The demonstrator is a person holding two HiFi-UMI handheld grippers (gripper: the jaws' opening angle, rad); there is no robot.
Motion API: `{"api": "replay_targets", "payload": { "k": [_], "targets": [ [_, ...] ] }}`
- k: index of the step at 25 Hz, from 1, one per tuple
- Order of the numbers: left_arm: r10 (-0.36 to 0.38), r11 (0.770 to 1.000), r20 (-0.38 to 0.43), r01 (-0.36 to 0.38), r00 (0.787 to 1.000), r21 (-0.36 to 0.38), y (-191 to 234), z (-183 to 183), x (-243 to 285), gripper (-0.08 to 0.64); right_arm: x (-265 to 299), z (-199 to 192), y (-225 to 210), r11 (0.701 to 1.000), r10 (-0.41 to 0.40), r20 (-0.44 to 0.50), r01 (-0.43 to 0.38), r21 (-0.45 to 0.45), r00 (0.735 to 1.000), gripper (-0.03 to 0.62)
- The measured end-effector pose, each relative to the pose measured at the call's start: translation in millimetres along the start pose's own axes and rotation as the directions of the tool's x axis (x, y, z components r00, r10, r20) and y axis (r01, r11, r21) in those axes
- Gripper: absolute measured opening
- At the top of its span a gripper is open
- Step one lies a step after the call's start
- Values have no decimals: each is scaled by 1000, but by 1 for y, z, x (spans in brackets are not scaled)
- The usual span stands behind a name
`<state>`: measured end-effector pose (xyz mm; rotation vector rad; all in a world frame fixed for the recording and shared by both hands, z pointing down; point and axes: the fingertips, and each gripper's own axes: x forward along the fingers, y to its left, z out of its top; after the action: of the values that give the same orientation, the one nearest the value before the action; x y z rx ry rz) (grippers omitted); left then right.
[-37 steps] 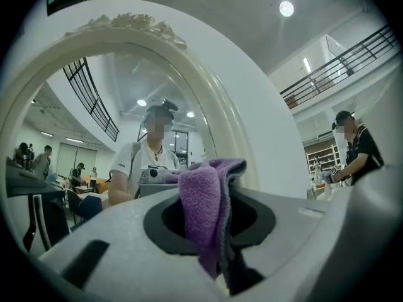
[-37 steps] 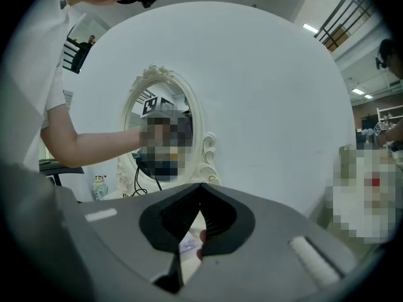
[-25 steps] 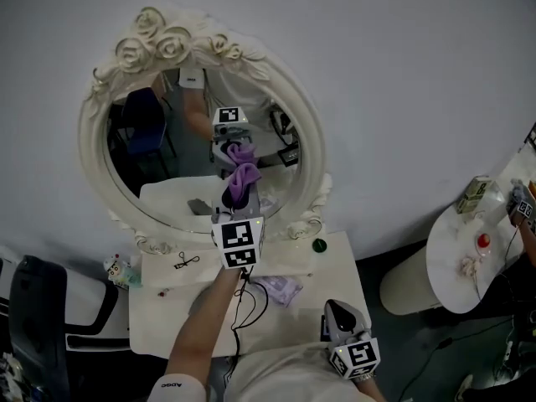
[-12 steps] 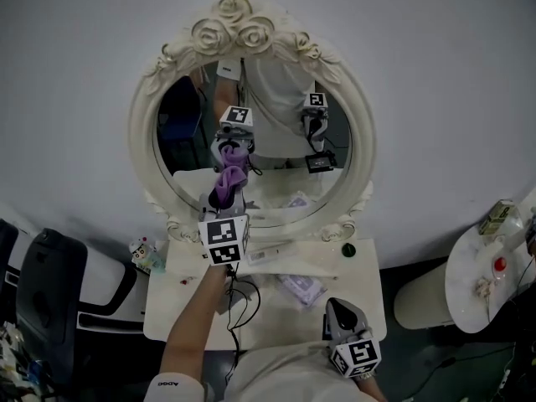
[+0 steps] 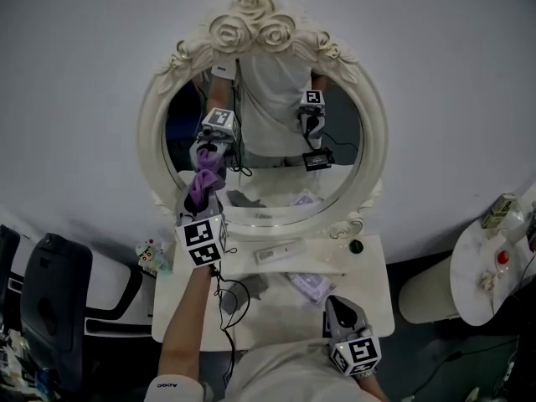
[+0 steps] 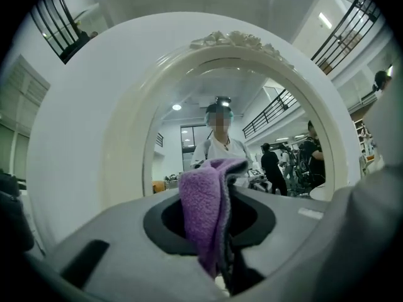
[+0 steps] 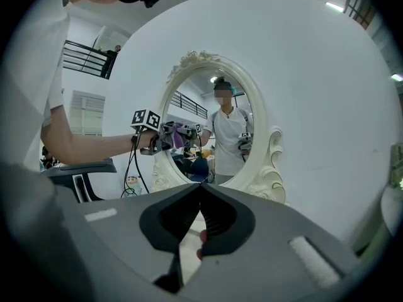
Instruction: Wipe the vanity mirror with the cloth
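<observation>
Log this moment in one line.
left claw: shut on purple cloth, at mirror left side | right claw: shut, held low

Head view: the purple fleece cloth covers the left gripper at its jaws. Cloth-to-glass contact on the oval white-framed vanity mirror cannot be confirmed. The black chair and the round white side surface are cut off by the picture edges. A small green item is too small to identify.

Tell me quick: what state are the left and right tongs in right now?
Left tongs: closed, holding the purple cloth.
Right tongs: closed, nothing between them.
</observation>
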<state>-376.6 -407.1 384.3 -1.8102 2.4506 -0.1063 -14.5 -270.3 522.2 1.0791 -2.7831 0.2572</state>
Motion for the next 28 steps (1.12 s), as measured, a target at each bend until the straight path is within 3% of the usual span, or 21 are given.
{"api": "replay_targets", "payload": {
  "k": [8,11,14,17,21,28],
  "targets": [
    [122,993,-22,-122,992,-1,55,-18,-7,95,-5,0,-4,1000,-20,-9,20,-22,1000,8],
    [140,990,-35,-140,990,-9,58,-18,-9,95,-7,-4,-2,999,0,-23,-1,-43,1000,8],
    [109,991,-25,-111,994,-78,48,-17,-13,95,-10,-5,-1,997,22,-37,-25,-68,999,8],
    [34,996,6,-33,999,-86,12,-21,-20,95,-14,-6,-9,997,29,-44,-32,-73,999,8],
    [-64,994,37,66,997,-82,-70,-33,-23,95,-21,-10,-28,998,19,-52,-22,-63,998,8],
    [-294,950,34,295,955,-102,-229,-50,-13,97,-47,-18,-65,997,-52,-70,48,-57,996,8]
  ]
}}
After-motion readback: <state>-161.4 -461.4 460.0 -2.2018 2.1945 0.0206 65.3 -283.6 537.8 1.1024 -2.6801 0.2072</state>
